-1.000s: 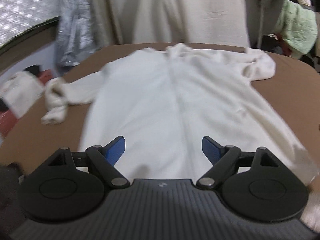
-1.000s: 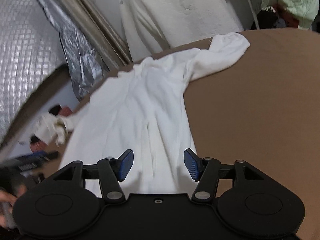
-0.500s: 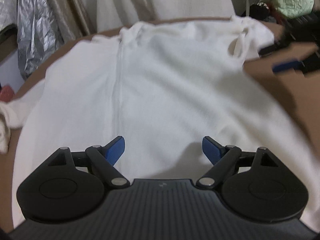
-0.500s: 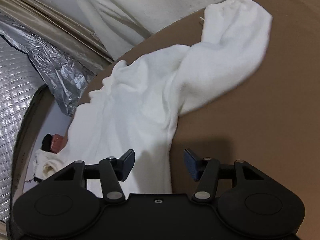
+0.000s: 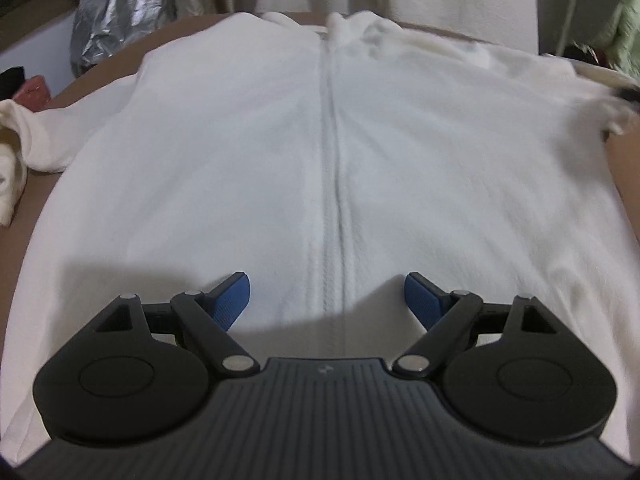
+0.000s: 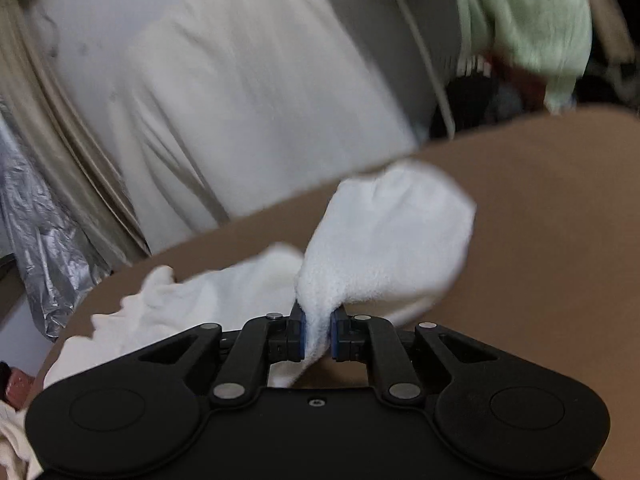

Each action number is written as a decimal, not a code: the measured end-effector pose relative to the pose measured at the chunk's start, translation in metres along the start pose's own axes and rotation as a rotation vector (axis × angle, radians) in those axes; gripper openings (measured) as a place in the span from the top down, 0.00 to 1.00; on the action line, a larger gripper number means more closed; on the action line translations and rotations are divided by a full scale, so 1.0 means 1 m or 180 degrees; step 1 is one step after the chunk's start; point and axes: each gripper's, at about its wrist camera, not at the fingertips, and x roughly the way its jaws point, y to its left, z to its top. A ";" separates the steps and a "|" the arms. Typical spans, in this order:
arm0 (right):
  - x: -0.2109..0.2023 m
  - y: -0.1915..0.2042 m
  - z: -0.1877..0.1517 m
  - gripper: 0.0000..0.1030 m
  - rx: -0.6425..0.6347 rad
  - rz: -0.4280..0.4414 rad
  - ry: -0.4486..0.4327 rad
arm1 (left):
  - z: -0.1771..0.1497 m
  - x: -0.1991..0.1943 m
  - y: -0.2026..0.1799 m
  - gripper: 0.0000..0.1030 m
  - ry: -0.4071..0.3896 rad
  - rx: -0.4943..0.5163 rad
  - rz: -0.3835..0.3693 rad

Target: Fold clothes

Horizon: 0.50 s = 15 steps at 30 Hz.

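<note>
A white fleece jacket (image 5: 328,152) lies flat on the brown table (image 5: 628,168), front up, its zip seam (image 5: 334,184) running down the middle. My left gripper (image 5: 327,298) hovers open over the lower middle of the jacket, one blue pad on each side of the seam. In the right wrist view the jacket's right sleeve (image 6: 384,240) is bunched and lifted off the table (image 6: 552,240). My right gripper (image 6: 318,334) is shut on a fold of that sleeve. The other sleeve (image 5: 36,136) trails off to the left.
A pale garment (image 6: 248,100) hangs behind the table's far edge. Crinkled silver sheeting (image 5: 116,8) stands at the back left, and a light green cloth (image 6: 532,24) hangs at the back right. A red item (image 5: 34,88) lies off the table's left side.
My right gripper moved forward onto the right sleeve and went from open to shut on it. My left gripper moved closer over the jacket's middle and stays open.
</note>
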 end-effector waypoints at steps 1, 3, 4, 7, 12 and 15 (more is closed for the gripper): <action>-0.006 -0.005 -0.012 0.88 0.0015 -0.0003 0.0155 | 0.001 -0.001 0.000 0.18 -0.0026 0.0015 -0.0007; -0.017 -0.013 -0.033 0.88 0.0027 0.0001 0.0484 | 0.003 -0.002 0.001 0.18 -0.0048 0.0036 -0.0049; -0.016 -0.017 -0.040 0.86 -0.0012 0.0028 0.0692 | 0.004 -0.002 0.000 0.18 -0.0055 0.0039 -0.0084; -0.013 -0.027 -0.058 0.70 -0.0129 0.0109 0.1318 | 0.009 -0.003 -0.010 0.18 -0.0081 0.0143 -0.0181; -0.039 -0.020 -0.022 0.47 -0.0685 -0.0136 0.1070 | 0.034 -0.004 -0.057 0.18 -0.0296 0.0587 -0.0279; -0.018 -0.013 0.013 0.30 -0.0852 -0.0158 0.0881 | 0.056 0.005 -0.092 0.18 -0.0287 0.0731 -0.0471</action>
